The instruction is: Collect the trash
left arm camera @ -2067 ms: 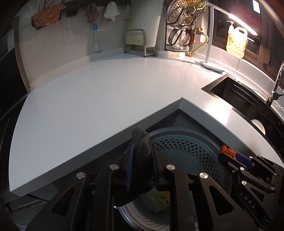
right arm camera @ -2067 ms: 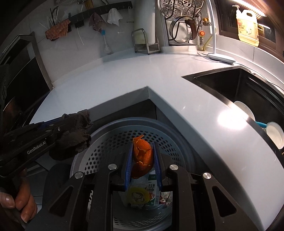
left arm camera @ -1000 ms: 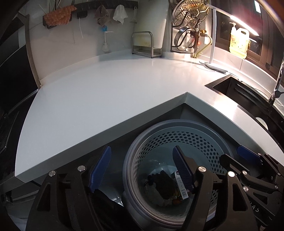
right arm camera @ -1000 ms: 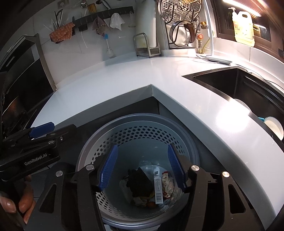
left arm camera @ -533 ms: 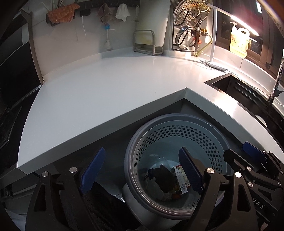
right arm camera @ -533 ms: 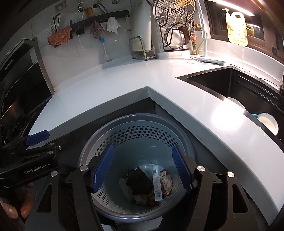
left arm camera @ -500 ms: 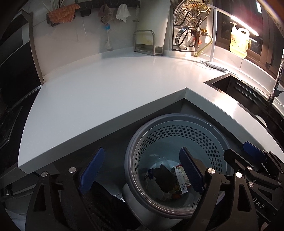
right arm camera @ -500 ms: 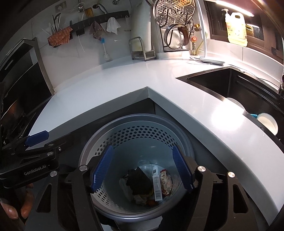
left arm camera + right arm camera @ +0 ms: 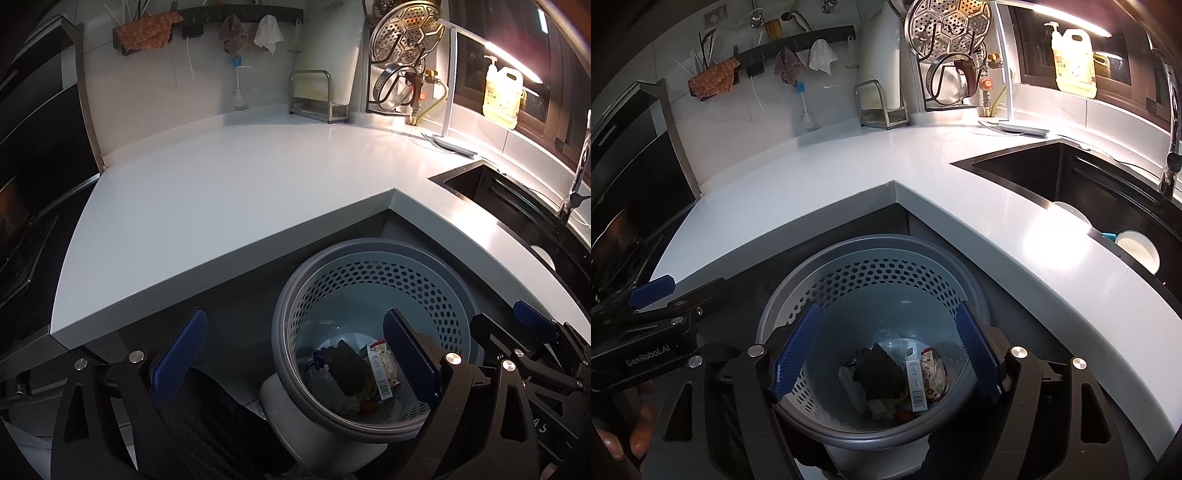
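Two grippers, both empty right now. Our left gripper [image 9: 295, 350] has its blue-padded jaws opening wide with nothing between them, and the right gripper [image 9: 886, 350] is opening too, pads clear of everything.

Both hang over the round grey perforated plastic trash bin [image 9: 886, 273], which sits on the floor tucked into the inside corner of the white L-shaped countertop [image 9: 221, 192]. In the right wrist view the bin fills the middle, and at about 6 o'clock of its floor we see the trash pile: a crumpled dark rag [image 9: 877, 369], a small white barcode-printed packet [image 9: 916, 384] just beside it at 3 o'clock, plus some pale wrappers and a bit of orange stuff we can't really make out.

In the left wrist view the bin sits at 4 o'clock, same pile at the bottom.

Up at 2 o'clock there's the black rectangular sink [image 9: 1052, 173], and a yellow plastic pump jug [image 9: 1073, 59] on the sill.
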Tool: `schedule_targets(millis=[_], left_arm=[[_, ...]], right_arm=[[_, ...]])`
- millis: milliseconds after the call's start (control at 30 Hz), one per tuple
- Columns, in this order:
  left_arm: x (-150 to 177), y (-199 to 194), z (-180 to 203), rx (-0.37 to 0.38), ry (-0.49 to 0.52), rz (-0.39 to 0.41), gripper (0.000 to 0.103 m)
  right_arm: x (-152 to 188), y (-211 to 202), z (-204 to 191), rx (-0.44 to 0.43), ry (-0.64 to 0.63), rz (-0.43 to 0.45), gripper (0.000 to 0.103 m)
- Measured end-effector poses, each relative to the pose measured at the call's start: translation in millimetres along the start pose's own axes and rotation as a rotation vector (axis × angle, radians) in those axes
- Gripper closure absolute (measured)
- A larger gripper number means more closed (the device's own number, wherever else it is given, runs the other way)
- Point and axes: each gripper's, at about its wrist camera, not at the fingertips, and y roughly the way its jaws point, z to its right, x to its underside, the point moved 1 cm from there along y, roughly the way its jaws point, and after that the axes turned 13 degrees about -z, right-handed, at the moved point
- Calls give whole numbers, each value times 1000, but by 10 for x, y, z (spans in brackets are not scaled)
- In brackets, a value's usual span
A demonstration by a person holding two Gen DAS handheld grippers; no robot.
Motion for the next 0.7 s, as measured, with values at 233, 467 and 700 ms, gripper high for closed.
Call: schedule_targets(millis=[233, 467, 700], left_arm=[[7, -14, -42, -2, -10, 0, 7], [18, -13, -72, -8, -16, -2, 7], [23, -7, -92, -19, -22, -2, 6]], right_arm=[[-18, -6, -15, 2, 2, 3, 28], [-17, -2, -24, 2, 0, 1, 28], [-5, 17, -38, 4, -4, -3, 28]])
